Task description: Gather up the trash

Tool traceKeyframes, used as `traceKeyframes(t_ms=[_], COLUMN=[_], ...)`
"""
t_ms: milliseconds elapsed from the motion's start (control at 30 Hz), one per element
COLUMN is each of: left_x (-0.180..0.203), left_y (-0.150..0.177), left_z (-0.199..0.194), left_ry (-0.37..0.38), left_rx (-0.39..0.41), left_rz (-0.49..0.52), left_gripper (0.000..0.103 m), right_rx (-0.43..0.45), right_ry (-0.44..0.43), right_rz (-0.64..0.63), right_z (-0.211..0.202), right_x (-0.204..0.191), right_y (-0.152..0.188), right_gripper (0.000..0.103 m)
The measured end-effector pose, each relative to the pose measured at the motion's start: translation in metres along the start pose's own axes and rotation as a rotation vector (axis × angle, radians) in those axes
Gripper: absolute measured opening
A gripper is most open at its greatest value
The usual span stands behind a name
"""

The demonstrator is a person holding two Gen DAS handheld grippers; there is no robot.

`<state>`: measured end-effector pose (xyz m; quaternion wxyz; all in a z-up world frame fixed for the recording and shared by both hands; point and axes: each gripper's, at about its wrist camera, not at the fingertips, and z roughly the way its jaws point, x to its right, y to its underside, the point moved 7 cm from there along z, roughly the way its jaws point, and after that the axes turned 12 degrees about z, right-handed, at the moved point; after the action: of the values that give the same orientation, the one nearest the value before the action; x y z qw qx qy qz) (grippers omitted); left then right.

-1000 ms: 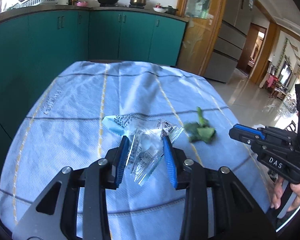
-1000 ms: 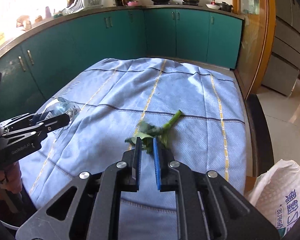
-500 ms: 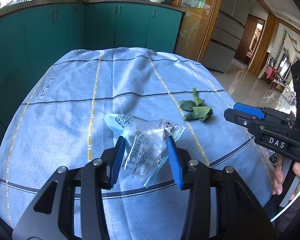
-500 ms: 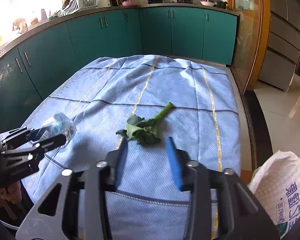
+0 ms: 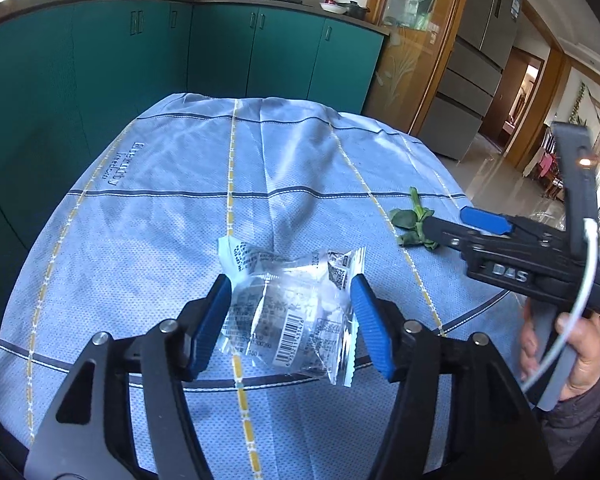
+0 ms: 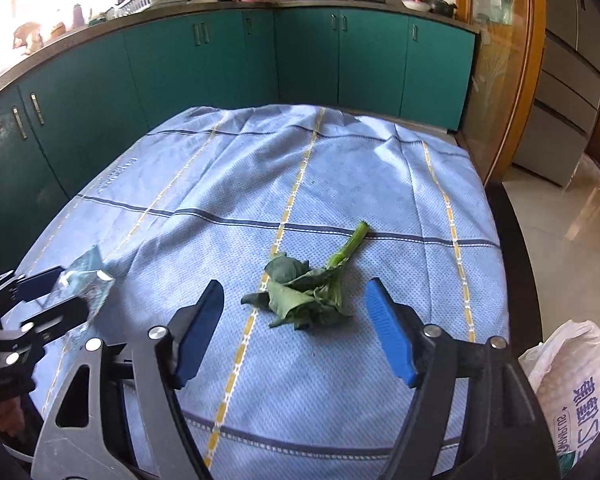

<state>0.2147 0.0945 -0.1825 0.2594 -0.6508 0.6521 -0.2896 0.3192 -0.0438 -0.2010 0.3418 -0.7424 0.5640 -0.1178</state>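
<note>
A crumpled clear plastic wrapper [image 5: 292, 312] with printed labels lies on the blue checked tablecloth [image 5: 160, 220]. My left gripper [image 5: 290, 286] straddles it with its jaws opening. The blue pads stand at the wrapper's two sides without squeezing it. A wilted green vegetable scrap [image 6: 304, 292] with a pale stem lies on the cloth. My right gripper [image 6: 295, 287] has its jaws opening around it, the pads well clear of the leaves. In the left wrist view the right gripper [image 5: 448, 220] reaches in beside the greens [image 5: 414, 226]. In the right wrist view the left gripper [image 6: 70, 290] is over the wrapper [image 6: 86, 276].
A white printed sack [image 6: 572, 380] stands off the table at the lower right. The table's dark right edge [image 6: 512, 260] drops to a tiled floor. Teal cabinets [image 6: 220, 64] run behind the table. A person's hand [image 5: 580, 352] grips the right tool's handle.
Both grippers' jaws have spread apart. The wrapper, pinched narrow a second ago, has spread out between the left pads. The greens, then just past the right tips, now sit between them.
</note>
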Motion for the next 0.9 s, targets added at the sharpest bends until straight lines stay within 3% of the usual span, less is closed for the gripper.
traceKeyframes(t_ms=[300,367,433,533,900], left_x=[-0.005,-0.004,-0.002,0.003,0.015], left_y=[-0.004,-0.005,-0.005,-0.006,-0.008], left_z=[-0.014,-0.016,-0.019,-0.022,-0.035], left_ry=[0.021,0.016,0.003,-0.014,-0.084], left_rx=[0.038,0.045,0.050,0.057,0.089], left_rz=[-0.034,-0.025,-0.014,0.004,0.074], left_gripper=[0.065,0.067,0.068,0.068,0.074], right_rx=[-0.093,-0.086,-0.075,-0.069,0.013], right_ry=[0.013,0.016,0.021,-0.003,-0.056], right_rz=[0.051,0.038,0.026,0.030,-0.094], right_z=[0.044,0.044,0.041,0.036,-0.030], right_x=[-0.001,-0.003,-0.003,-0.001,0.003], right_y=[0.000,-0.001,-0.001,0.000,0.017], right_gripper=[0.073,0.062,0.037,0.023,0.021])
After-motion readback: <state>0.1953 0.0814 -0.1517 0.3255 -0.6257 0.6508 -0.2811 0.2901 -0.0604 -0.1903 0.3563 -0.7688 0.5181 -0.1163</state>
